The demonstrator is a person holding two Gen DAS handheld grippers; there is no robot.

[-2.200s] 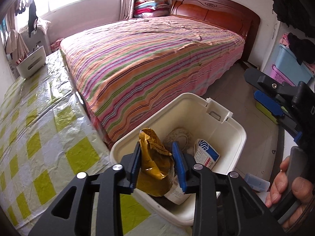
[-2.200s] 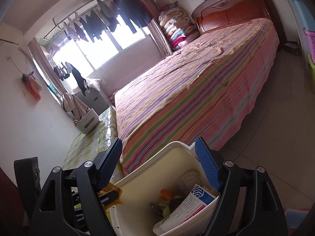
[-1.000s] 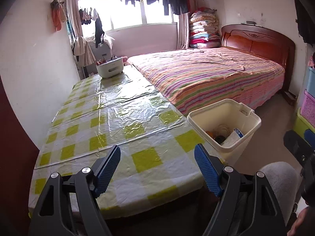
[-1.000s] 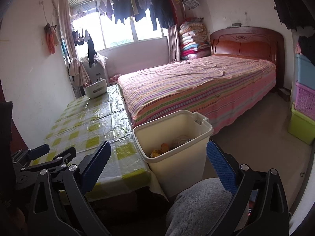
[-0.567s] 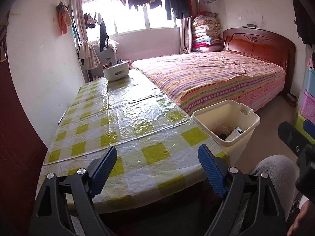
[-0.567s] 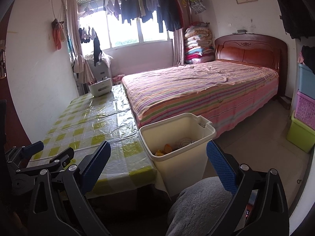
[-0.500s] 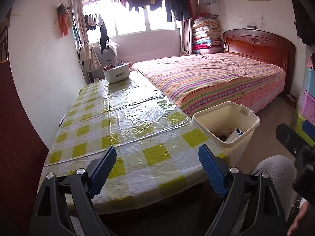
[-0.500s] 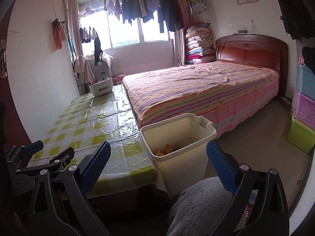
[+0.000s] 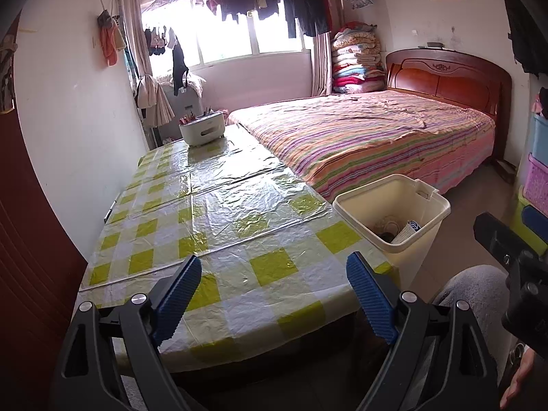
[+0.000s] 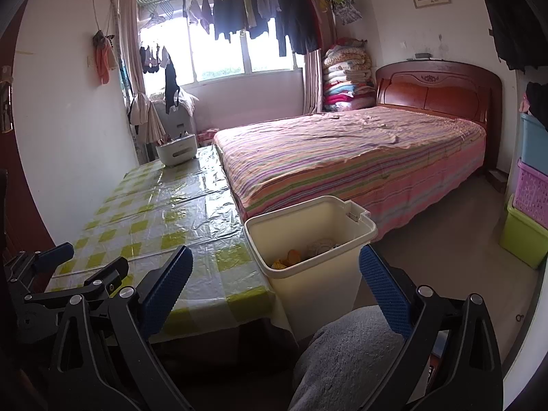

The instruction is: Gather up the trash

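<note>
A cream plastic trash bin [image 9: 411, 239] stands on the floor at the table's right front corner; it also shows in the right wrist view [image 10: 318, 281]. It holds trash: a white and blue carton [image 9: 407, 231], a round white item, and yellow wrappers [image 10: 287, 258]. My left gripper [image 9: 274, 287] is open and empty, held back from the table's near edge. My right gripper [image 10: 274, 281] is open and empty, held back from the bin above a grey-clad knee [image 10: 346, 352]. The table's green-checked cloth [image 9: 219, 212] carries no loose trash that I can see.
A white caddy [image 9: 202, 132] with small items stands at the table's far end. A striped bed [image 9: 370, 130] runs along the table's right side. Stacked coloured storage boxes [image 10: 531, 188] stand at the right wall. A dark red door [image 9: 30, 274] is at the left.
Earlier my left gripper was shut on a yellow wrapper over the bin. It has let go and both grippers have pulled back from the bin. In the last half second little has moved.
</note>
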